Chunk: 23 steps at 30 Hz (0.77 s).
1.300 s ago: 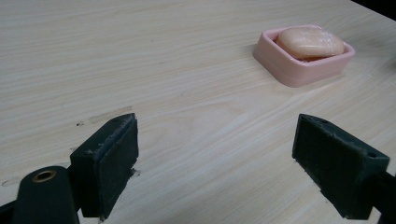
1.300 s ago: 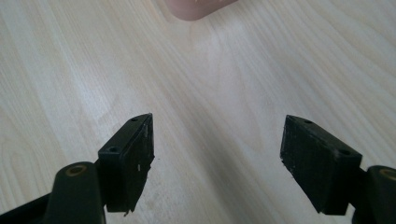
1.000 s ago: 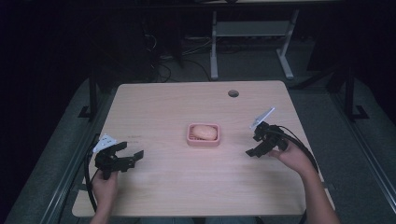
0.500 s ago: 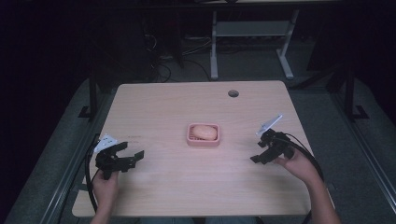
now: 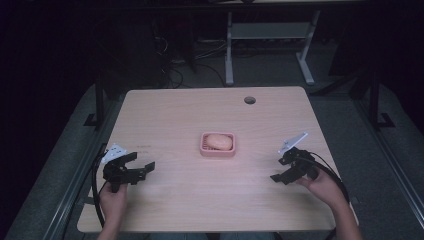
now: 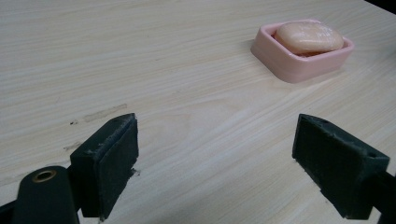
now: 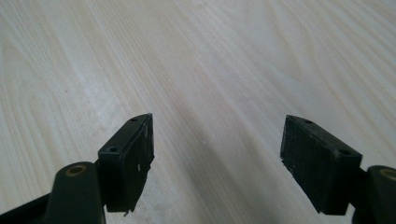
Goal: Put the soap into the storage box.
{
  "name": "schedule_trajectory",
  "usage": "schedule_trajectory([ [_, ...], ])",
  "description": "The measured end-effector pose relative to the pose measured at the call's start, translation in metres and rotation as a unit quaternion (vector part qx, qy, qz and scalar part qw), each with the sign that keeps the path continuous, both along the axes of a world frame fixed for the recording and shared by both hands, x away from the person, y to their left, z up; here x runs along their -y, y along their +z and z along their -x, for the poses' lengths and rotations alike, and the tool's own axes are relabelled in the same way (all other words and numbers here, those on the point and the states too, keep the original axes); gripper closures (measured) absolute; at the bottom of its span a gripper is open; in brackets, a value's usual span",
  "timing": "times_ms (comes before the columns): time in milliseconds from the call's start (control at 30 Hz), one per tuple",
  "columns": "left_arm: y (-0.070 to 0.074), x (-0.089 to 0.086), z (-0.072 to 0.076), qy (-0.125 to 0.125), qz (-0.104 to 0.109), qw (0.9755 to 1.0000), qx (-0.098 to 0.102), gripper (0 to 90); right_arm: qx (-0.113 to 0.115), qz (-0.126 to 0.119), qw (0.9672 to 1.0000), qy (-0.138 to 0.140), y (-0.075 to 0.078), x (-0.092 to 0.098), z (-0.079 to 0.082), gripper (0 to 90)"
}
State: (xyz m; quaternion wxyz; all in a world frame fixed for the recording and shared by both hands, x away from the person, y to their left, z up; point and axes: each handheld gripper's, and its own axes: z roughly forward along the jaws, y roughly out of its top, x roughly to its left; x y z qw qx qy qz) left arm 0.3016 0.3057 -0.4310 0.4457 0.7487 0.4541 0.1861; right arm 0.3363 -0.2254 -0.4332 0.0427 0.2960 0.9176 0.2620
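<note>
High view: a pale wooden table point(image 5: 200, 210) carries a pink soap dish point(image 5: 218, 150) near its centre, with a peach-coloured bar of soap point(image 5: 219, 142) lying inside it. No brand, label or writing can be read on the dish, the soap or the tabletop. A round cable hole point(image 5: 249, 100) sits near the far edge of the table.

Left gripper point(image 5: 140, 167): held low over the near left part of the table, jaws spread wide and holding nothing, pointed toward the dish and well apart from it. In the left gripper view the 2 black pads point(image 6: 112, 163) frame bare wood, with the dish point(image 6: 299, 65) and the soap point(image 6: 308, 36) at upper right; a faint scuff mark point(image 6: 105, 113) shows on the wood ahead of the left-hand pad.

Right gripper point(image 5: 284, 170): held over the near right part of the table, to the right of the dish and apart from it. The right gripper view shows its 2 pads point(image 7: 128, 161) released, wide apart, with plain wood grain between them.
</note>
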Motion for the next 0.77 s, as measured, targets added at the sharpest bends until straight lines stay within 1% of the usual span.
schedule_trajectory([
  [67,0.000,0.000,0.000,0.000,0.000,1.0000,0.000,14.2,-0.002,-0.003,1.0000,-0.003,-0.002,0.001,0.003,25.3],
  [267,0.000,0.001,0.000,0.000,-0.001,1.0000,0.000,14.2,0.003,-0.010,0.9999,-0.005,-0.007,0.003,0.014,25.3],
  [400,0.000,0.001,0.000,0.000,-0.002,1.0000,-0.002,14.2,0.010,-0.014,0.9999,0.000,-0.011,0.002,0.023,25.3],
  [567,0.000,0.001,0.000,0.000,-0.004,1.0000,-0.002,14.2,0.014,-0.025,0.9995,-0.010,-0.017,0.002,0.035,25.3],
  [633,0.000,0.002,0.000,-0.002,-0.004,1.0000,0.000,14.2,0.020,-0.027,0.9994,-0.008,-0.019,0.002,0.039,25.3],
  [700,0.000,0.002,-0.001,-0.003,-0.008,1.0000,0.003,14.2,0.021,-0.028,0.9993,-0.011,-0.020,0.001,0.046,25.3],
  [733,0.000,0.003,-0.001,0.000,-0.003,1.0000,0.004,14.2,0.026,-0.030,0.9991,-0.013,-0.020,0.001,0.049,25.3],
  [767,0.000,0.003,-0.001,0.000,-0.004,1.0000,0.004,14.2,0.031,-0.034,0.9988,-0.013,-0.021,0.000,0.053,25.3],
])
